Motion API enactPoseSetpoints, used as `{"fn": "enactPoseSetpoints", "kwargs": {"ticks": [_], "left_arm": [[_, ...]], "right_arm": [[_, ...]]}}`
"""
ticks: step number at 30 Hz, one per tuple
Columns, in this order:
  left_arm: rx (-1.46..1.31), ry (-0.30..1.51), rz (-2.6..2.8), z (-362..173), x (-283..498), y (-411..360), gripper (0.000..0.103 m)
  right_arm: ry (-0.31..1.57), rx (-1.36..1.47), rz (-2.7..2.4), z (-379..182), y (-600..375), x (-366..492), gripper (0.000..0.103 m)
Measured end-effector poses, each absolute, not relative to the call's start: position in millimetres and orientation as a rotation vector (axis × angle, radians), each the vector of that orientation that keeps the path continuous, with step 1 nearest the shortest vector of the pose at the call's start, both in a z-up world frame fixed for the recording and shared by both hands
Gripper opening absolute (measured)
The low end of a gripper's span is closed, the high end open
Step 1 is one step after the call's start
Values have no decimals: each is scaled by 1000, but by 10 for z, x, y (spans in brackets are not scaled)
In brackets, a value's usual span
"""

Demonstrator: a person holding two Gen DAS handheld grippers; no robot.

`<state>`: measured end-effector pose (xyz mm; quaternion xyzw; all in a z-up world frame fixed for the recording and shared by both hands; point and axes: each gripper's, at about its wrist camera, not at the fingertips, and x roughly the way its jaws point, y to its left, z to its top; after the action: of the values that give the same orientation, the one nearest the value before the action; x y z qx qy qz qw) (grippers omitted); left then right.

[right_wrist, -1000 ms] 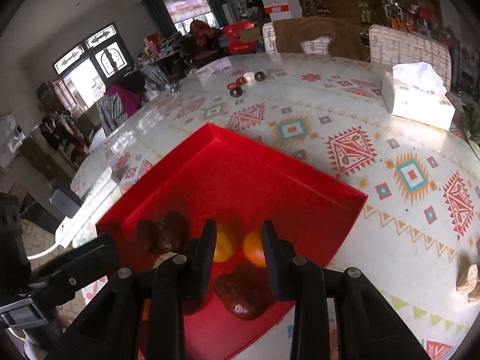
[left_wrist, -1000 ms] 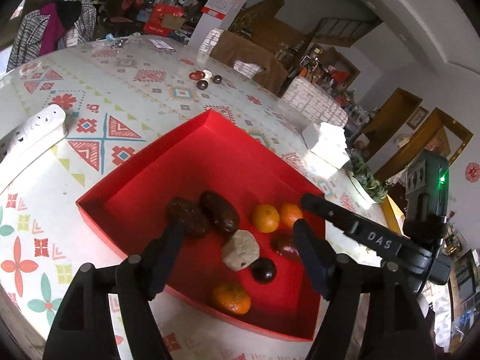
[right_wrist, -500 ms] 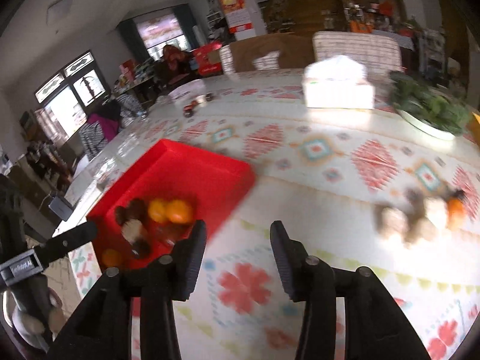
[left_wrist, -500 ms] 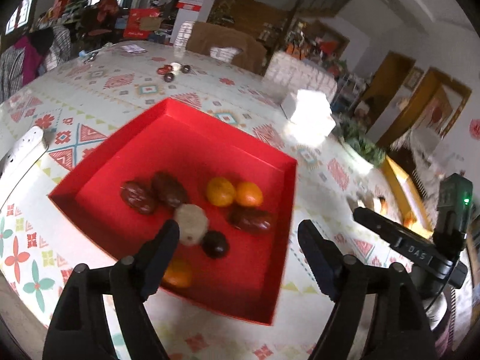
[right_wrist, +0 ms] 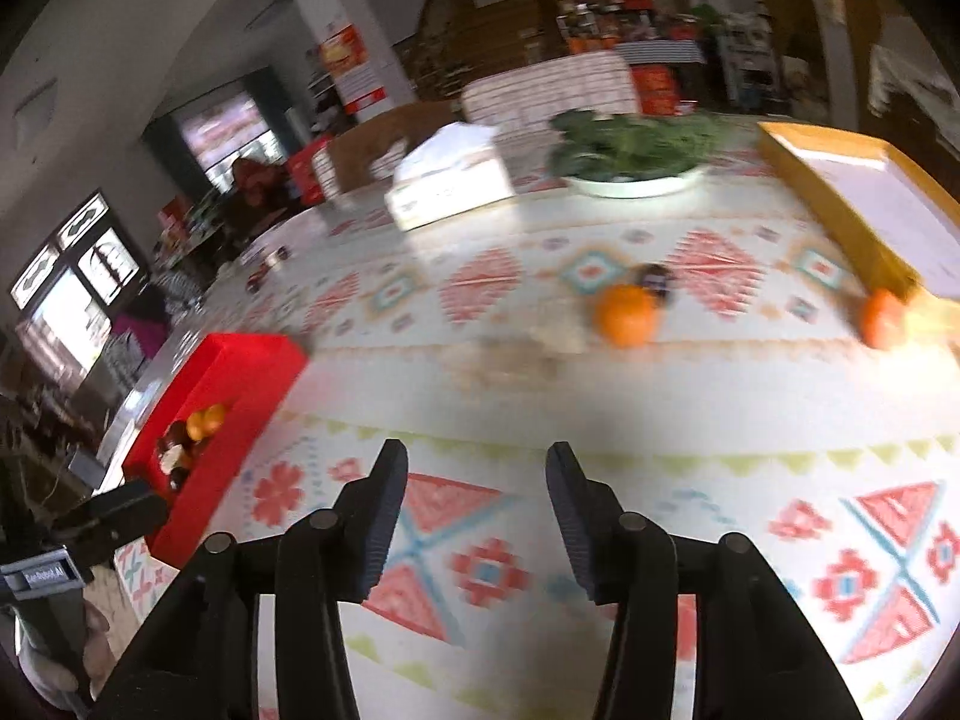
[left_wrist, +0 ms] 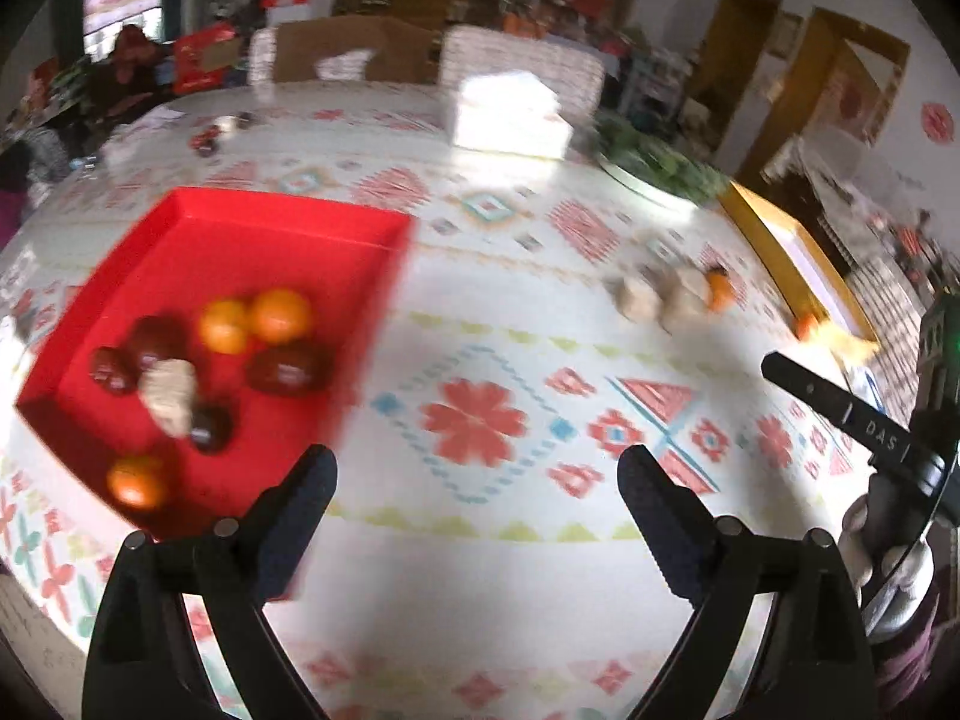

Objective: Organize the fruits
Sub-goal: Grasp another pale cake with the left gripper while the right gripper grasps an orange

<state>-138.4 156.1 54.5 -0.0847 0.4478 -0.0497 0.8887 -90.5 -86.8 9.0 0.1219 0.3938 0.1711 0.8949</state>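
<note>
The red tray (left_wrist: pixel 282 222) lies at the left of the patterned table and holds several fruits: oranges (left_wrist: pixel 279 315), dark red ones (left_wrist: pixel 288 366) and a pale lump (left_wrist: pixel 168 387). My left gripper (left_wrist: pixel 474 480) hovers over bare cloth to the tray's right, its jaws opening wide with nothing between them. Loose fruit lies further right: pale lumps (left_wrist: pixel 639 300) and an orange (left_wrist: pixel 717 290). In the right wrist view my right gripper (right_wrist: pixel 474 474) is also opening and empty, short of a loose orange (right_wrist: pixel 624 313), a dark fruit (right_wrist: pixel 657 279) and a second orange (right_wrist: pixel 882 318). The tray (right_wrist: pixel 240 366) is far left there.
A white tissue box (left_wrist: pixel 510 117) and a plate of greens (right_wrist: pixel 630 165) stand at the back. A yellow-edged box (right_wrist: pixel 852 210) lies at the right. Small dark items (left_wrist: pixel 207 141) sit far back left. The right hand's gripper (left_wrist: pixel 852 420) shows at the left view's right edge.
Both grippers have swung right, away from above the red tray and out over the tablecloth. Both sets of jaws have widened. The loose fruit has come into view.
</note>
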Motion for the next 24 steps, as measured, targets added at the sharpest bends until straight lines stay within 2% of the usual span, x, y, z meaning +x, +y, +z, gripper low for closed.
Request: {"fn": "enactPoseSetpoints", "kwargs": {"ticks": [11, 24], "left_arm": [[-97, 973, -194, 281, -1113, 903, 94], [-92, 997, -161, 55, -807, 813, 94]], "right_arm": [[834, 304, 206, 22, -1666, -840, 54], [899, 386, 237, -20, -1386, -13, 54]]}}
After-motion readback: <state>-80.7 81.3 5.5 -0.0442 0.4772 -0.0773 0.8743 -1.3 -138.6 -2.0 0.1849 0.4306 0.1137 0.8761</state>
